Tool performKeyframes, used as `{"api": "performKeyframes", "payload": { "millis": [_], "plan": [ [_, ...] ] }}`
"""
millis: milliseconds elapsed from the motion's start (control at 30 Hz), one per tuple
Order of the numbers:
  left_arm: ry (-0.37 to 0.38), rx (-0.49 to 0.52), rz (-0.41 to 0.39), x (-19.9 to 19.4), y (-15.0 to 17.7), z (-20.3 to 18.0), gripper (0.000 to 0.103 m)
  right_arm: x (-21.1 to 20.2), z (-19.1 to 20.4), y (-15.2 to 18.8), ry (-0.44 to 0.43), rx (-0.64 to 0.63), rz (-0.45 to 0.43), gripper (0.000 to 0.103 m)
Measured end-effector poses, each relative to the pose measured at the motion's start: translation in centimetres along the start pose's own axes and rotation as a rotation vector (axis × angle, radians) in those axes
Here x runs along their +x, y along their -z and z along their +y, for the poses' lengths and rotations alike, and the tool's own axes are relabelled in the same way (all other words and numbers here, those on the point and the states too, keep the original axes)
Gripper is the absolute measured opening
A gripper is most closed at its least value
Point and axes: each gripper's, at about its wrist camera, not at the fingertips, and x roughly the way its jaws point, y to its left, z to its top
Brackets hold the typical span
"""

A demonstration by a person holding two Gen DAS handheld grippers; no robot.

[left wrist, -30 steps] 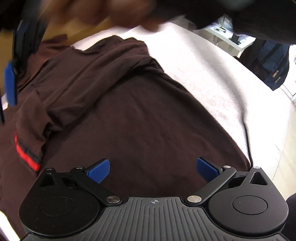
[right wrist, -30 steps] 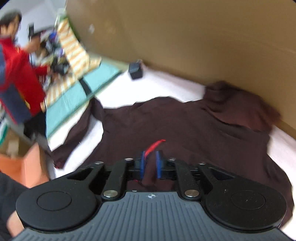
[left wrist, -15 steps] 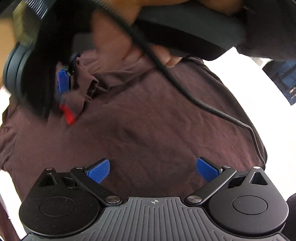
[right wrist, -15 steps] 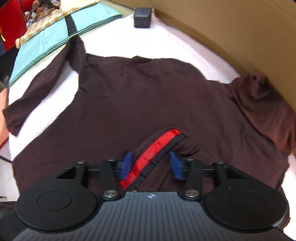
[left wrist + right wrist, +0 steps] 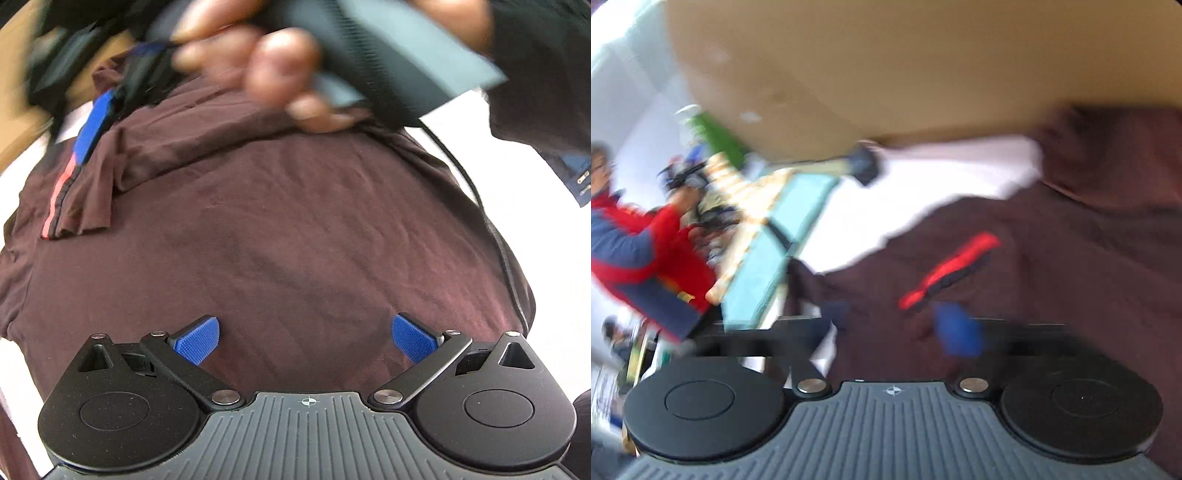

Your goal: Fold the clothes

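A dark brown shirt [image 5: 295, 229] lies spread on a white padded surface [image 5: 905, 195]. Its sleeve with the red-striped cuff [image 5: 59, 199] lies folded onto the body; in the right wrist view, which is blurred by motion, the cuff [image 5: 945, 273] lies just ahead of the fingers. My left gripper [image 5: 306, 339] hovers open over the shirt's lower part with nothing between its blue pads. My right gripper [image 5: 897, 325] is open above the shirt and holds nothing. In the left wrist view a hand [image 5: 280, 62] holds it at the top, with one blue fingertip [image 5: 92, 129] above the folded sleeve.
A brown cardboard wall [image 5: 886, 74] stands behind the surface. A turquoise and striped cloth [image 5: 775, 236] and a small dark block [image 5: 864, 166] lie at the far left. A person in red [image 5: 646, 251] stands beyond. A black cable [image 5: 476, 199] trails across the shirt's right edge.
My right gripper carried the red-striped cuff over the shirt's body, opened and let it go, then drew back from it. My left gripper stayed open over the lower part.
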Motion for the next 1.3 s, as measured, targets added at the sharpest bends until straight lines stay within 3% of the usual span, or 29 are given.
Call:
{"api": "performKeyframes", "payload": {
  "millis": [100,300,433,500,567,600,933,1100,1167,1300],
  "plan": [
    [-0.002,-0.031,-0.01,-0.1,-0.3,0.9,0.103,-2.6,-1.1,0.8,0.044,0.008,-0.044,0.022],
    [-0.02,-0.073,-0.04,-0.1,-2.2,2.6,0.103,-7.9,-2.7,2.3,0.272,-0.064,-0.083,0.022],
    [-0.032,-0.054,-0.04,0.1,-3.6,3.1,0.103,-8.6,-4.5,2.9,0.239,0.011,-0.082,0.023],
    [-0.021,-0.041,-0.034,0.6,-4.2,3.0,0.103,-7.0,-4.4,2.5,0.19,0.024,-0.077,0.031],
    [-0.013,-0.022,-0.024,1.2,-4.5,2.6,0.103,-5.0,-3.8,1.7,0.163,0.011,-0.067,0.052],
    [-0.007,-0.013,-0.02,1.3,-4.5,2.4,0.103,-4.1,-3.4,1.3,0.163,-0.005,-0.061,0.054],
    [-0.025,0.008,-0.019,1.5,-3.8,3.0,0.103,1.5,-2.1,-1.1,0.185,-0.074,0.036,0.054],
    [-0.034,-0.023,-0.029,1.5,-4.0,4.5,0.103,2.7,-1.8,-1.5,0.168,-0.09,0.081,0.044],
    [-0.035,-0.025,-0.028,1.5,-4.0,4.8,0.103,3.2,-1.5,-1.8,0.163,-0.096,0.094,0.031],
    [-0.029,-0.028,-0.025,1.6,-3.9,5.3,0.103,3.7,-0.5,-2.4,0.131,-0.109,0.095,0.015]
  ]
}}
